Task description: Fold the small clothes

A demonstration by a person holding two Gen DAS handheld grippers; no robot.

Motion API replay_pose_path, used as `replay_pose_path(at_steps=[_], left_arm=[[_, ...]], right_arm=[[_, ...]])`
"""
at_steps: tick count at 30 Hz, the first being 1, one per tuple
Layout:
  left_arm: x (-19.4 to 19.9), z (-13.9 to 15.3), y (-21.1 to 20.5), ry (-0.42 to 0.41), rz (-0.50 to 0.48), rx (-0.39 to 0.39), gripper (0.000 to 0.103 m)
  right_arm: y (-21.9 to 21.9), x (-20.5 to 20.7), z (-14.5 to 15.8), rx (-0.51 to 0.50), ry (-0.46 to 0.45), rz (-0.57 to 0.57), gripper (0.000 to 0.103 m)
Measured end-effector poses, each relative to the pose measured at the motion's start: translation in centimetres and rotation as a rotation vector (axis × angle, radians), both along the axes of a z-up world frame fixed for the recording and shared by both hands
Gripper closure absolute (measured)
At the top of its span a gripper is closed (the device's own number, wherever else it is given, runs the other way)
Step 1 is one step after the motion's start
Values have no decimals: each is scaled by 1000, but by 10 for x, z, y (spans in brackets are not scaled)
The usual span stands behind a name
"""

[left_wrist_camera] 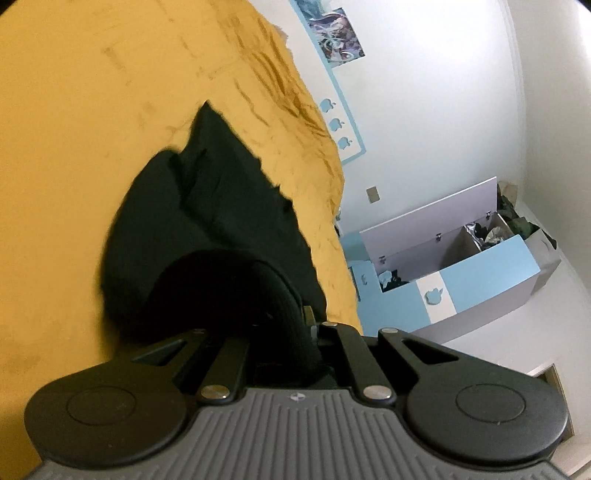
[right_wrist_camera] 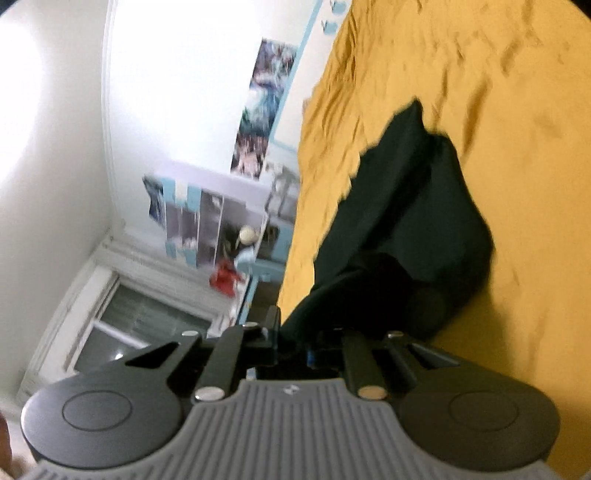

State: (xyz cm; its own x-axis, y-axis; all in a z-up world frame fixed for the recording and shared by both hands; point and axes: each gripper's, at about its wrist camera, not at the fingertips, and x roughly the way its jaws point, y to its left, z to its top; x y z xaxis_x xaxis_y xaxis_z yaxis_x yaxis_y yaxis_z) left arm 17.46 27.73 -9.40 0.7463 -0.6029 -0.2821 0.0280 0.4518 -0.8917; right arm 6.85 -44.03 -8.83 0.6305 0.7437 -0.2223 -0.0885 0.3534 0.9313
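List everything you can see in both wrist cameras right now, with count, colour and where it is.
dark garment: one, black, lifted off the bedspread, bunched, an end in each gripper
bedspread: one, mustard yellow, wrinkled, under and behind the garment
toy chest: one, light blue and white, lid open, against the wall in the left wrist view
poster: one, blue and white, on the wall
shelf unit: one, pale, blurred, by the wall in the right wrist view
window: one, white frame, below the shelf unit in the picture
left hand-held gripper: one, black, shut on the garment
right hand-held gripper: one, black, shut on the garment
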Motion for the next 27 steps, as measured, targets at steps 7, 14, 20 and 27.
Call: replay_pose_path(at_steps=[7,14,20,27], left_arm=[[119,14,6,-35,-35,43,97],[244,-3,9,-8,32,133,97],[277,-36,7,165,147,138,82],[173,-7,15,18,65,81,58]], right_arm=[[15,137,2,-49,-32,-62,96],[38,291,-11,-138,-34,-128,97],[53,374,-39,-347,100,-403,44],[56,305,-27,-215,62,-168,37]])
